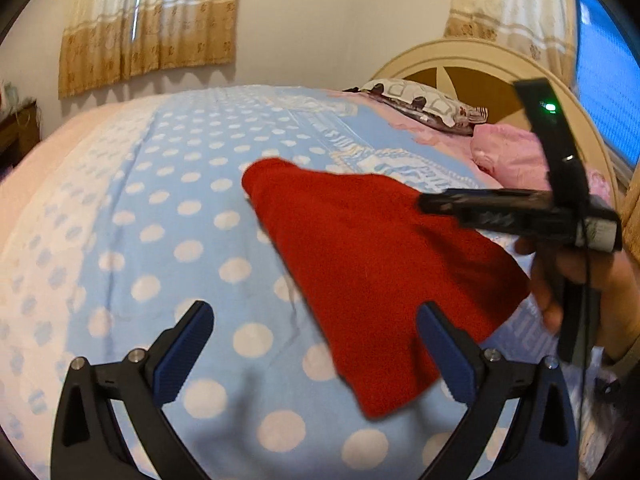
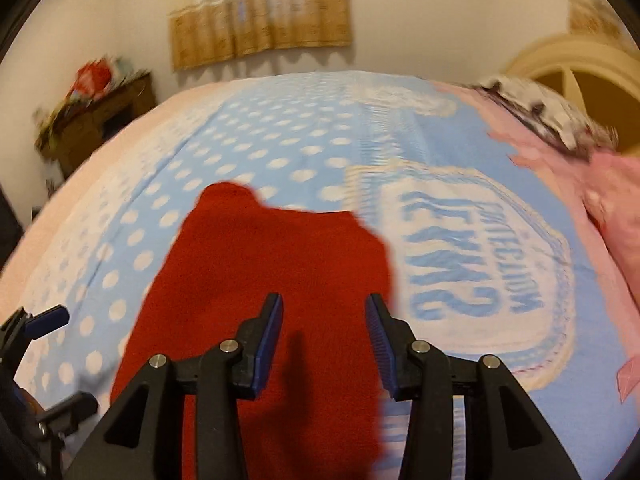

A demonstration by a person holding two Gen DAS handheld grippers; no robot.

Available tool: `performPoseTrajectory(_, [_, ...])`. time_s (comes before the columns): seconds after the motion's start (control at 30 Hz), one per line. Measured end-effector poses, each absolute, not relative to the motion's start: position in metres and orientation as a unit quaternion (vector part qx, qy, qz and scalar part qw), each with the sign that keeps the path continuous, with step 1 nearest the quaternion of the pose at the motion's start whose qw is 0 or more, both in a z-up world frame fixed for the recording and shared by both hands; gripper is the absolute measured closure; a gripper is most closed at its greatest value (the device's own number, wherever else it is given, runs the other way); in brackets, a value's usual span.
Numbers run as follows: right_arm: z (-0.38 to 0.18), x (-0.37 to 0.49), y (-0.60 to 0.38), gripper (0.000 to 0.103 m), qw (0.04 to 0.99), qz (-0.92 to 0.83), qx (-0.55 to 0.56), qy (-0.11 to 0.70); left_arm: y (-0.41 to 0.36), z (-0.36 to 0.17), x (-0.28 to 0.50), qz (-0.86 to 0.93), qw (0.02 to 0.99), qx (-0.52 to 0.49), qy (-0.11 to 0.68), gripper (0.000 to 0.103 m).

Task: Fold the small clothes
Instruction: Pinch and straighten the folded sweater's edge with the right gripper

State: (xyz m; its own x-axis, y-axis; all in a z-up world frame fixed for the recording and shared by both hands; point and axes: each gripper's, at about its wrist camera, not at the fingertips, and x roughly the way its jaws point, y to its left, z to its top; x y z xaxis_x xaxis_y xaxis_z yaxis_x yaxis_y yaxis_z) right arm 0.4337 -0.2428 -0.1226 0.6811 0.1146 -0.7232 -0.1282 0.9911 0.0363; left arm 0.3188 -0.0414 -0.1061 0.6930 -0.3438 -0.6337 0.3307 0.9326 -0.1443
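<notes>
Hovering over the red garment (image 2: 260, 280) on the bed, right gripper (image 2: 324, 316) half-open and empty, left gripper (image 1: 312, 344) wide, empty; next, pinch an edge.

Open polka-dot blanket (image 1: 168, 216) lay frame-left; pillows (image 1: 424, 106) (upper right) and the red cloth (image 1: 372, 264) blocked centre-right.

Curtained window (image 1: 148, 28) above polka-dot bed (image 1: 160, 200)

blanket (image 2: 476, 256) | blue lettering, upside down, blurred | unreadable
</notes>
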Motion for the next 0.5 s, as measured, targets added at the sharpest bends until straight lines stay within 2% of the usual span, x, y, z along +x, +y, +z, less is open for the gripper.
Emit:
performPoseTrajectory(0.17, [-0.137,0.468,-0.283,0.059,0.894,0.074,0.062,0.437,-0.052,-0.113,0.354,-0.162,0.913,0.013,0.375,0.000])
performPoseTrajectory(0.27, [-0.156,0.488,-0.290,0.061,0.870,0.114,0.113,0.465,-0.053,-0.124,0.369,-0.154,0.907,-0.010,0.391,0.000])
performPoseTrajectory(0.33, [-0.167,0.501,-0.287,0.072,0.859,0.144,0.136,0.473,-0.056,-0.130,0.374,-0.148,0.907,-0.012,0.394,0.000])
performPoseTrajectory(0.4, [-0.166,0.510,-0.279,0.095,0.869,0.138,0.119,0.460,-0.059,-0.138,0.379,-0.140,0.909,-0.005,0.394,0.000])
performPoseTrajectory(0.5, [-0.150,0.512,-0.262,0.096,0.892,0.150,0.087,0.418,-0.057,-0.147,0.379,-0.140,0.906,-0.034,0.397,0.000])
